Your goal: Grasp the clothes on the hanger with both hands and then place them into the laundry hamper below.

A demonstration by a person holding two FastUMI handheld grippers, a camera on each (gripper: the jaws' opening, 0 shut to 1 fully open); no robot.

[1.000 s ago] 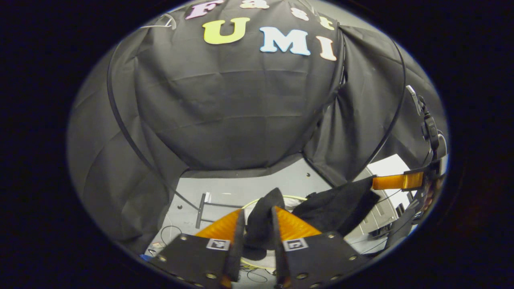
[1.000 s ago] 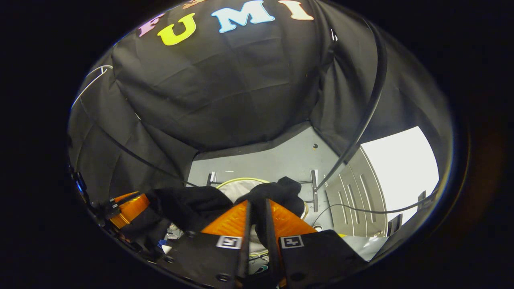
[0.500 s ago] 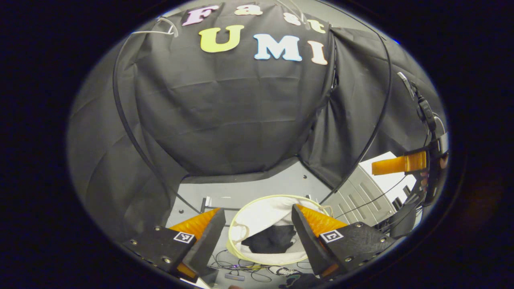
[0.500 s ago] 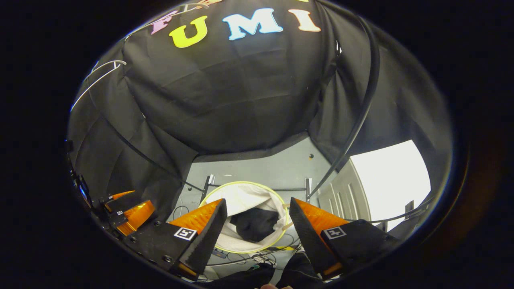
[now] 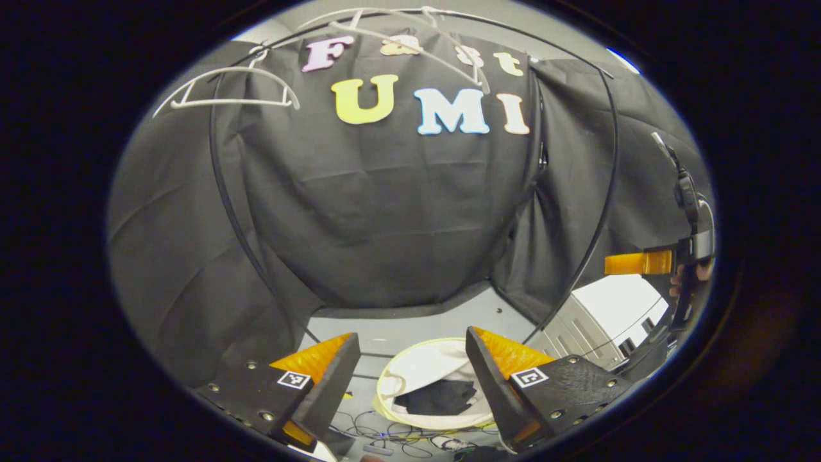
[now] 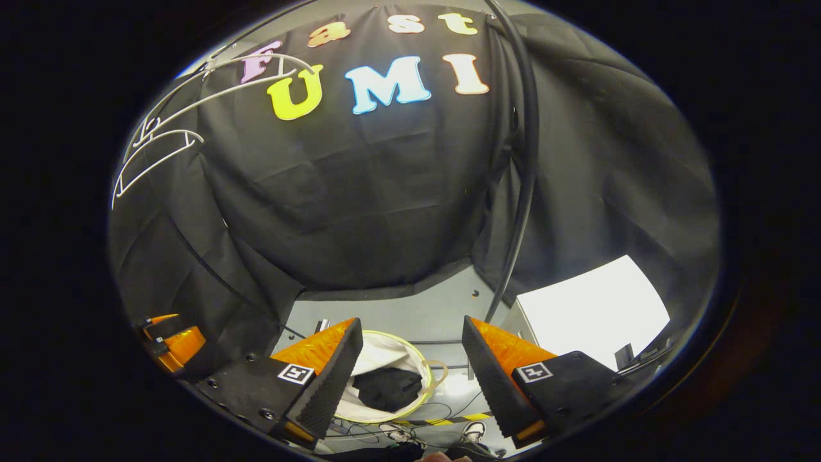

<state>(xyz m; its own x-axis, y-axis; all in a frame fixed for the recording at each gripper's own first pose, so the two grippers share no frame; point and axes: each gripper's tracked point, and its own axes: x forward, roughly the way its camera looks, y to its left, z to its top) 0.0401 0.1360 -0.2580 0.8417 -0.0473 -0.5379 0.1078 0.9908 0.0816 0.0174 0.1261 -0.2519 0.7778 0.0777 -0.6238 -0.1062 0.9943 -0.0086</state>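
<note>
Below the booth's black wall, the hamper (image 5: 442, 391) holds the clothes (image 5: 439, 398), beneath both grippers' (image 5: 410, 378) (image 6: 407, 372) spread, empty jaws.

Black cloth (image 5: 385, 212) is hanging as the booth's wall, creased in broad folds and draping down to a grey floor (image 5: 417, 324). Thin black poles (image 5: 603, 192) are curving across the cloth and running down toward the floor. A bright white panel (image 6: 590, 317) is glowing at the lower right of the right gripper view. Loose cables (image 5: 391, 430) are lying tangled on the floor. A yellow-and-black striped strip (image 6: 449, 420) is running along the floor.
</note>
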